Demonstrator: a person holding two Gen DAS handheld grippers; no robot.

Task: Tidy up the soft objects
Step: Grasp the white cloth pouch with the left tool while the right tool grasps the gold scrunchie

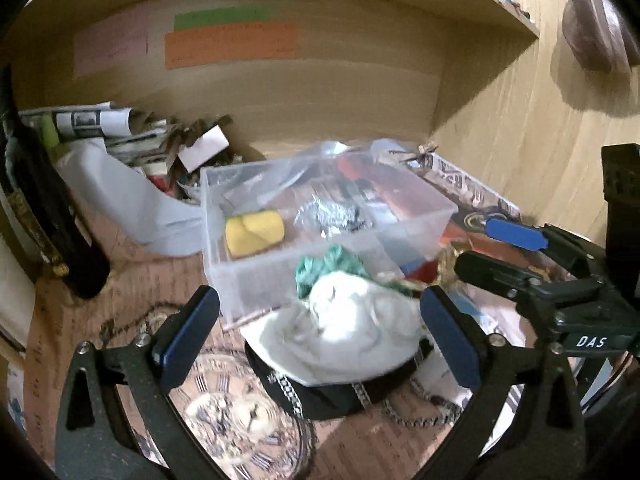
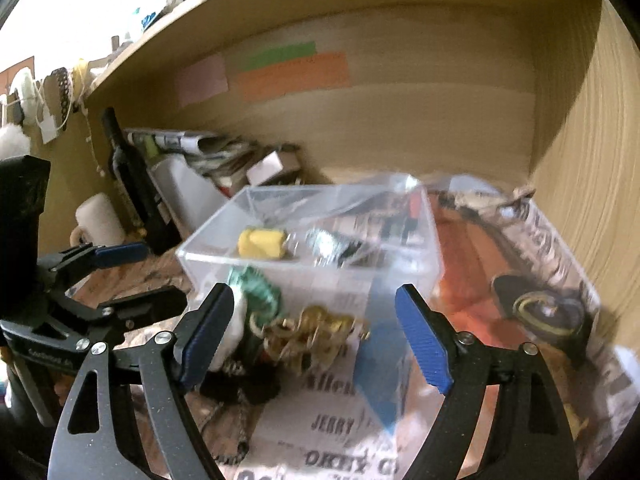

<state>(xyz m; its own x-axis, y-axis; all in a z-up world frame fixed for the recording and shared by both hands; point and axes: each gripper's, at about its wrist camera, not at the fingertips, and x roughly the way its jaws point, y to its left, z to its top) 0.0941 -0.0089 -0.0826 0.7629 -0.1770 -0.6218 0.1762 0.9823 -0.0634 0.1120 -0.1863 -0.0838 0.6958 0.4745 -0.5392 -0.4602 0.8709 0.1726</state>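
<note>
My two grippers: left gripper (image 1: 320, 330) and right gripper (image 2: 314, 334) both gaping open, gripping nothing.
Clear plastic box (image 1: 256, 280): one, holding one yellow foam roll (image 1: 254, 234).
White cloth bundle (image 1: 352, 332): one, lying between my left jaws.

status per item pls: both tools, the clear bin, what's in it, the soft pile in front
left tool: open, straddling the white cloth, not gripping
right tool: open, empty, aimed at the clear bin
clear bin: upright, no lid on it
yellow sponge: inside the bin
silver crinkled item: inside the bin, beside the sponge
white cloth: crumpled, outside the bin
green fabric: bunched against the bin front
gold chain pile: heaped outside the bin
</note>
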